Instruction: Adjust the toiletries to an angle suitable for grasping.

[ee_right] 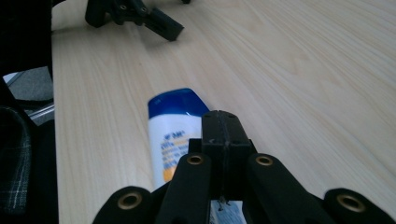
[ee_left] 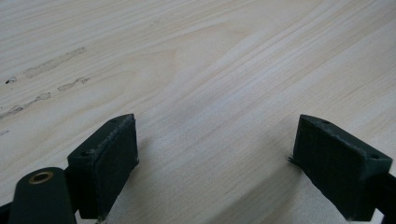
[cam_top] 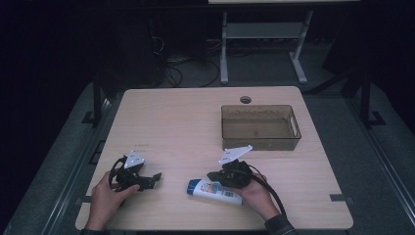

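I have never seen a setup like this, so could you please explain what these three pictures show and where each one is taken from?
No robot here: a person holds a two-jaw gripper in each hand at a wooden table. The high view looks down from above. The left gripper has its own camera view, where its jaws stand wide apart over bare wood, holding nothing. The right gripper has its own view too: its jaws are pressed together, above a white bottle with a blue cap lying on its side. I cannot tell whether they touch it. Farther back sits an empty, brownish see-through bin.
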The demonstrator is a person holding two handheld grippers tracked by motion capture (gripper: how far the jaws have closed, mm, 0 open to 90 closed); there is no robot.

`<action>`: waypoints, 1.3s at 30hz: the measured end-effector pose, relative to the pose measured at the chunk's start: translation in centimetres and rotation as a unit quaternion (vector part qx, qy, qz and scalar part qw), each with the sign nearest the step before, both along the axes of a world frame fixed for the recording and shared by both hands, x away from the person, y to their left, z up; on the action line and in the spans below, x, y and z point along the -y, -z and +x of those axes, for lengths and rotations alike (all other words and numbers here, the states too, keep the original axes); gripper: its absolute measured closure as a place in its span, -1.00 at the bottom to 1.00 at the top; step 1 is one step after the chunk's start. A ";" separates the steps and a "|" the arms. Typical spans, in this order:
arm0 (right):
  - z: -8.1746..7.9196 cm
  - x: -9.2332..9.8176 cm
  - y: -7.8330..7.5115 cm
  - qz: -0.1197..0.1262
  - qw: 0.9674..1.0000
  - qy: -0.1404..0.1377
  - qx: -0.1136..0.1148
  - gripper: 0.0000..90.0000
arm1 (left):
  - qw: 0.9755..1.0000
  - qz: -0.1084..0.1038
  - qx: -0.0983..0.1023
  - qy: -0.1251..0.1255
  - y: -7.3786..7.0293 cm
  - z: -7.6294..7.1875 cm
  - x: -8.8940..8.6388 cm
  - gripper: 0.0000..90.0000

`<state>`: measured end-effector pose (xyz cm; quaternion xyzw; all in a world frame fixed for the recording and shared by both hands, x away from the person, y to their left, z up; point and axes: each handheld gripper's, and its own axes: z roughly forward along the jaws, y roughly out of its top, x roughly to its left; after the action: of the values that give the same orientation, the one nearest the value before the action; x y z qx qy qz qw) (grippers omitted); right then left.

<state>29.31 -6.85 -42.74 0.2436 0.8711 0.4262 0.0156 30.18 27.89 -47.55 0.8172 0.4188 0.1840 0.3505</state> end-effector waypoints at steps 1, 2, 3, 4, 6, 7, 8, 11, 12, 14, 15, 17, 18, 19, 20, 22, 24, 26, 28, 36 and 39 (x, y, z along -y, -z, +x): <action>0.0 -0.3 0.0 0.000 1.000 -0.003 0.000 1.00 | 1.000 0.000 0.000 0.000 0.0 0.0 0.0 -0.72; -0.1 -0.7 -0.1 0.001 1.000 -0.008 0.000 1.00 | 1.000 0.000 0.000 0.000 0.0 0.0 0.0 -0.72; -0.1 -0.9 -0.1 0.001 1.000 -0.011 0.001 1.00 | 1.000 0.000 0.000 0.000 0.0 0.0 0.0 -0.72; -0.1 -1.3 -0.1 0.004 1.000 -0.016 0.002 1.00 | 1.000 0.000 0.000 0.000 0.0 0.0 0.0 -0.72; -0.2 -1.9 -0.1 0.003 1.000 -0.022 -0.001 1.00 | 1.000 0.000 0.000 0.000 0.0 0.0 0.0 -0.72; -0.3 -2.1 0.0 0.003 1.000 -0.024 -0.001 1.00 | 1.000 0.000 0.000 0.000 0.0 0.0 0.0 -0.72; -0.3 -2.4 0.0 0.001 1.000 -0.029 0.000 1.00 | 1.000 0.000 0.000 0.000 0.0 0.0 0.0 -0.72; -0.5 -3.2 0.1 -0.001 0.999 -0.039 -0.001 1.00 | 1.000 0.000 0.000 0.000 0.0 0.0 0.0 -0.72; -0.5 -3.4 0.2 -0.001 0.999 -0.041 -0.003 1.00 | 1.000 0.000 0.000 0.000 0.0 0.0 0.0 -0.72; -0.7 -4.0 0.3 -0.004 0.999 -0.051 -0.003 1.00 | 1.000 0.000 0.000 0.000 0.0 0.0 0.0 -0.72; -0.8 -4.2 0.4 -0.005 0.999 -0.053 -0.006 1.00 | 1.000 0.000 0.000 0.000 0.0 0.0 0.0 -0.72; -1.0 -4.6 0.5 -0.008 0.998 -0.059 -0.008 1.00 | 1.000 0.000 0.000 0.000 0.0 0.0 0.0 -0.72; -1.0 -4.8 0.6 -0.011 0.998 -0.063 -0.005 1.00 | 1.000 0.000 0.000 0.000 0.0 0.0 0.0 -0.72; -1.1 -5.0 0.7 -0.013 0.998 -0.062 -0.008 1.00 | 1.000 0.000 0.000 0.000 0.0 0.0 0.0 -0.72; -1.2 -5.1 0.8 -0.015 0.998 -0.065 -0.006 1.00 | 1.000 0.000 0.000 0.000 0.0 0.0 0.0 -0.72; -1.2 -5.3 0.9 -0.018 0.997 -0.070 -0.007 1.00 | 1.000 0.000 0.000 0.000 0.0 0.0 0.0 -0.72; -1.3 -5.4 1.0 -0.023 0.997 -0.072 -0.009 1.00 | 1.000 0.000 0.000 0.000 0.0 0.0 0.0 -0.72; -1.4 -5.6 1.1 -0.028 0.997 -0.073 -0.010 1.00 | 1.000 0.000 0.000 0.000 0.0 0.0 0.0 -0.72; -1.3 -5.6 1.2 -0.035 0.997 -0.073 -0.010 1.00 | 1.000 0.000 0.000 0.000 0.0 0.0 0.0 -0.72; -1.0 -5.5 1.3 -0.037 0.997 -0.063 -0.013 1.00 | 1.000 0.000 0.000 0.000 0.0 0.0 0.0 -0.72; -0.8 -5.3 1.3 -0.038 0.998 -0.057 -0.013 1.00 | 1.000 0.000 0.000 0.000 0.0 0.0 0.0 -0.72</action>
<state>28.55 -1.55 -44.07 0.1984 0.8993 0.3896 -0.0109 30.18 27.89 -47.55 0.8172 0.4188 0.1841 0.3506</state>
